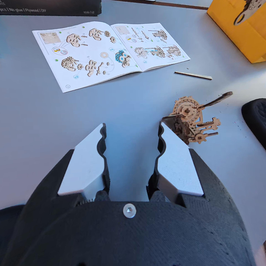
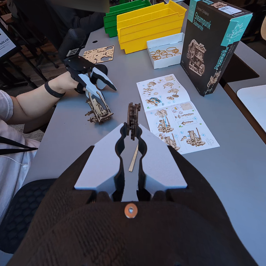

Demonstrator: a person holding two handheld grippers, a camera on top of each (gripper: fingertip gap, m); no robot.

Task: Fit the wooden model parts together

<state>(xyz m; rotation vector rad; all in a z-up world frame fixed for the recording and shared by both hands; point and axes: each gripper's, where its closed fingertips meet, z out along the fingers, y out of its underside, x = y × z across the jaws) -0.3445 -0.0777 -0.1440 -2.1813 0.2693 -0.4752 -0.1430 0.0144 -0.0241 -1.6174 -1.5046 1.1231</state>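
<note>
My left gripper (image 1: 132, 126) is open with nothing between its fingers. A partly built wooden model (image 1: 191, 122) stands on the grey table (image 1: 129, 103) just right of its right finger (image 1: 175, 165), whose tip touches or nearly touches the model's top. In the right wrist view the left gripper (image 2: 100, 86) hovers over that model (image 2: 99, 110). My right gripper (image 2: 131, 126) is shut on a wooden gear assembly (image 2: 133, 119), held upright above the table. That assembly also shows at the top right of the left wrist view (image 1: 247, 10).
An open instruction booklet (image 2: 172, 113) lies right of centre. A thin wooden stick (image 2: 133, 159) lies under the right gripper. At the back stand the kit box (image 2: 213, 43), a white box of rubber bands (image 2: 164, 53), yellow (image 2: 149, 27) and green bins (image 2: 122, 14), and a plywood sheet (image 2: 100, 54). The left gripper is farther from the thin wooden stick (image 2: 133, 159), some 20 cm, than the right, some 15 cm. The left camera catches it too, in the left wrist view (image 1: 202, 77).
</note>
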